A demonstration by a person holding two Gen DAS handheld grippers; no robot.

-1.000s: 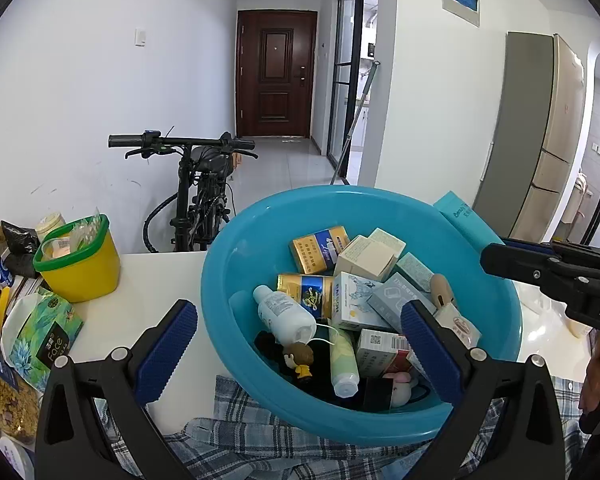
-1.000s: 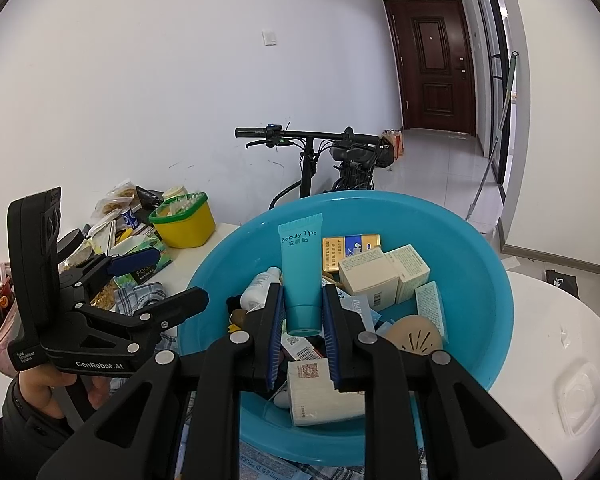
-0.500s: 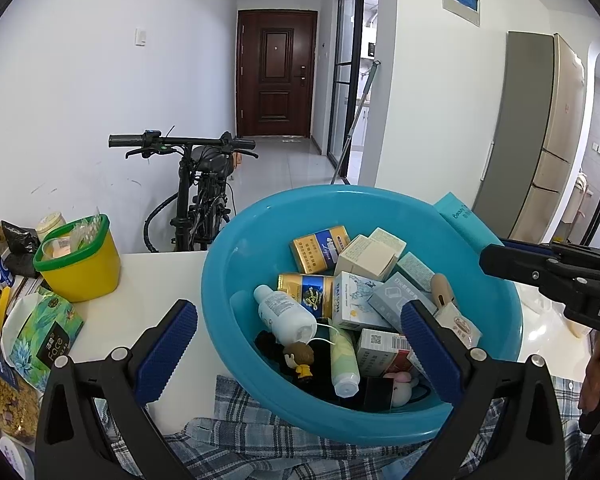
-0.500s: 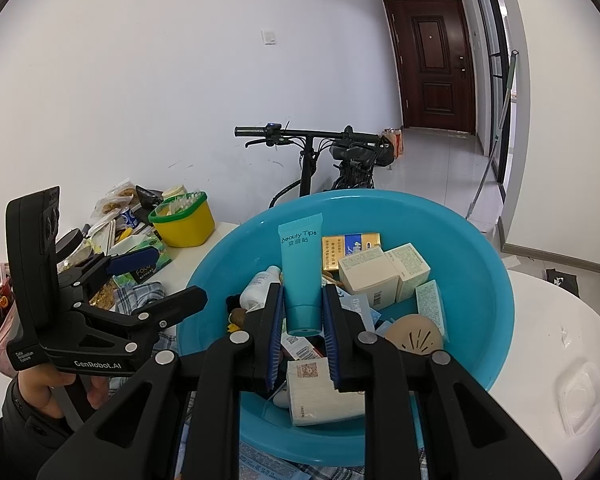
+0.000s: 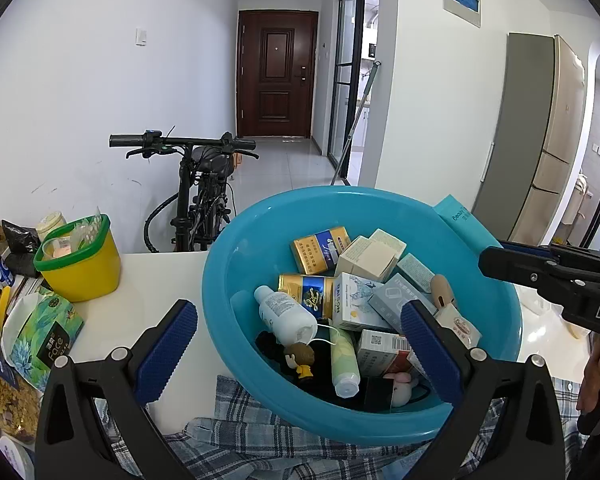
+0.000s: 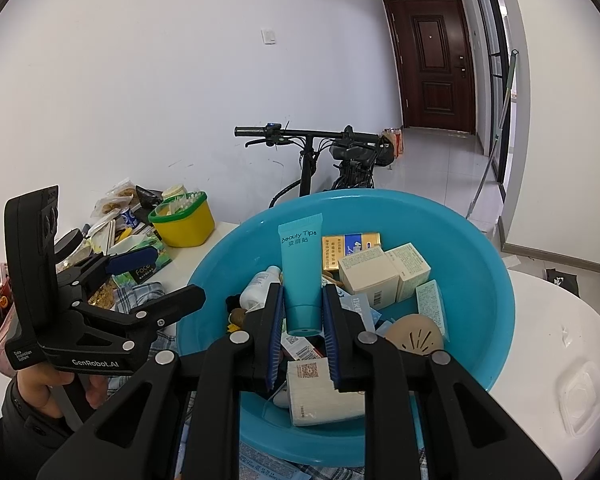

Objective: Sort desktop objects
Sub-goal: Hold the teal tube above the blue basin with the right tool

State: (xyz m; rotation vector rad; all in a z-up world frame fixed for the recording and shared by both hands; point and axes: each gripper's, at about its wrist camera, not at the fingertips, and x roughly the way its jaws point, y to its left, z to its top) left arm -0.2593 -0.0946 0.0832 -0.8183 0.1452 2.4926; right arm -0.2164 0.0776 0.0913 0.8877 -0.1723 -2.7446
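Tube [image 6: 300, 276], teal w/ "Beauty Tips" print, stands cap-down over the blue basin [image 6: 480, 264]; our right hand-held gripper [image 6: 302, 332] is clamped on it. Basin sits on the white surface [image 5: 148, 288], packed w/ boxes, a white bottle [image 5: 286, 316] etc. Our left hand-held gripper [image 5: 298, 344] hangs wide apart at its near rim, holding nothing. Yellow tub [image 5: 80, 264] stands off to the left.

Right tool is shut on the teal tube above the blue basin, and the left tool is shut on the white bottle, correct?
Not quite. The right tool is shut on the teal tube above the blue basin, but the left wrist view shows the left tool open and holding nothing, its fingers spread either side of the basin's near rim. The white bottle lies loose inside.
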